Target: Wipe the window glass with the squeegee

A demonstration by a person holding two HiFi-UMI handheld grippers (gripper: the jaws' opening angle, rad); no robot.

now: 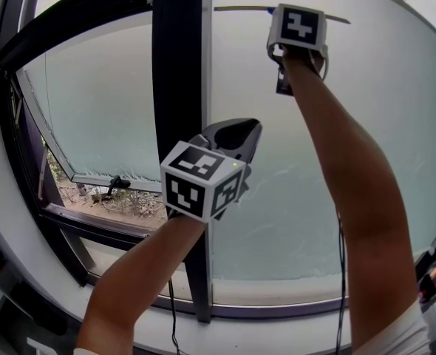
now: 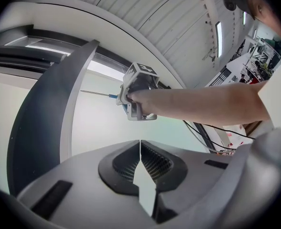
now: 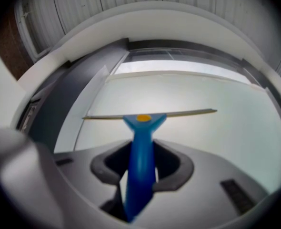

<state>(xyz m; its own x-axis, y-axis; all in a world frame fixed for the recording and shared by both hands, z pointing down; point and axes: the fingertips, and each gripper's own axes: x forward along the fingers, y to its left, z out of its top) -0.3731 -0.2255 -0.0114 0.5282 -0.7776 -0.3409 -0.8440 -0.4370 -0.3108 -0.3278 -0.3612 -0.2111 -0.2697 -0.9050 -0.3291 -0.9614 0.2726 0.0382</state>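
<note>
**Squeegee.** The squeegee (image 3: 139, 149) has a blue handle (image 3: 140, 142), a yellow stud (image 3: 143, 118) at the head, and a thin straight blade (image 3: 188, 112). The blade lies level across the window glass (image 1: 380, 139), to the right of the dark upright post (image 1: 177, 58) and close to the top edge of the pane. Its left end stops just short of the post. The blade looks to rest on the glass; how firmly it presses cannot be judged.

**Right tongs.** The right tongs (image 3: 141, 168) are clenched on the squeegee handle, one jaw on each side of it. The handle runs straight out between them toward the blade. In the head view their marker cube (image 1: 298, 26) sits directly below the blade, high and to the right of the post, on a raised forearm (image 1: 343, 176).

**Left tongs.** The left tongs (image 2: 140, 149) are clenched with the jaw tips meeting and nothing between them. In the head view they hang at the post's mid-height, overlapping its right edge, well below the squeegee. Their marker cube (image 1: 199, 187) faces the camera.

**Surroundings.** Left of the post, a hinged sash (image 1: 92, 102) is swung open at the bottom, with a dark latch (image 1: 117, 183) on its lower rail. A pale sill (image 1: 277, 296) runs beneath the post. A black cable (image 1: 341, 272) hangs to the right of the post, beside the raised forearm.
</note>
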